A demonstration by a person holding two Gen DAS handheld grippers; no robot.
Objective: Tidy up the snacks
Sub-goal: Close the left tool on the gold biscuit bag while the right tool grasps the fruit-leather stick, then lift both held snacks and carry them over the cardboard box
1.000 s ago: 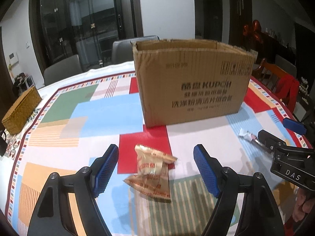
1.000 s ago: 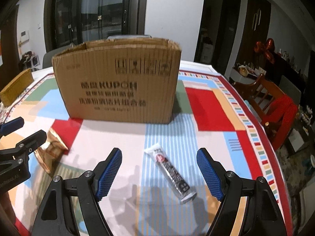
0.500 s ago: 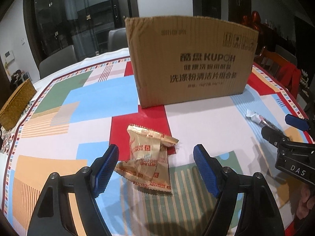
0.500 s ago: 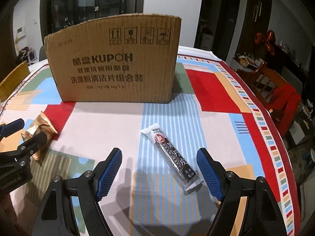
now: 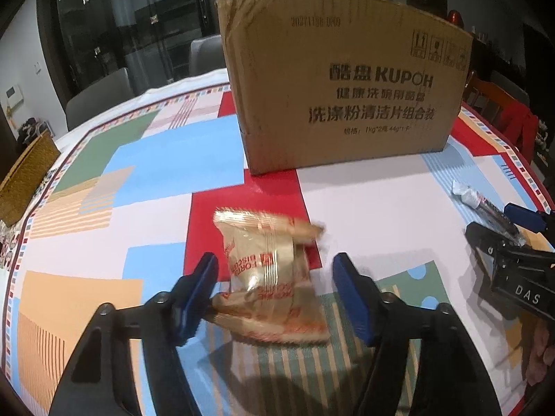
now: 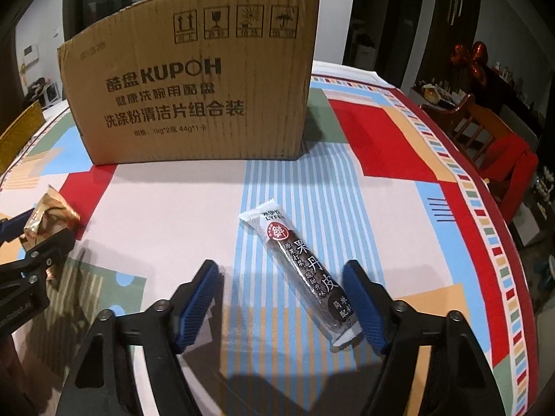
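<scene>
Jaws on my left gripper (image 5: 275,289) just closing around gold biscuit packet (image 5: 269,274) on tablecloth (image 5: 381,215); left pad seems touching, right pad clear. Right gripper (image 6: 282,298) narrowing too, dark fruit-leather stick (image 6: 305,267) between pads, ungripped. KUPOH cardboard box (image 6: 194,93) behind.

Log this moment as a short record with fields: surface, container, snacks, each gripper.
surface: table under a colour-block cloth
container: cardboard box upright at the far side, contents hidden
gold packet: lies between the left gripper's pads, neither pad clearly pressing it
dark bar: lies flat, its near end beside the right gripper's right-hand pad
left gripper: jaws have just been closing around the gold packet
right gripper: jaws have just been closing, dark bar between them, not pressed
</scene>
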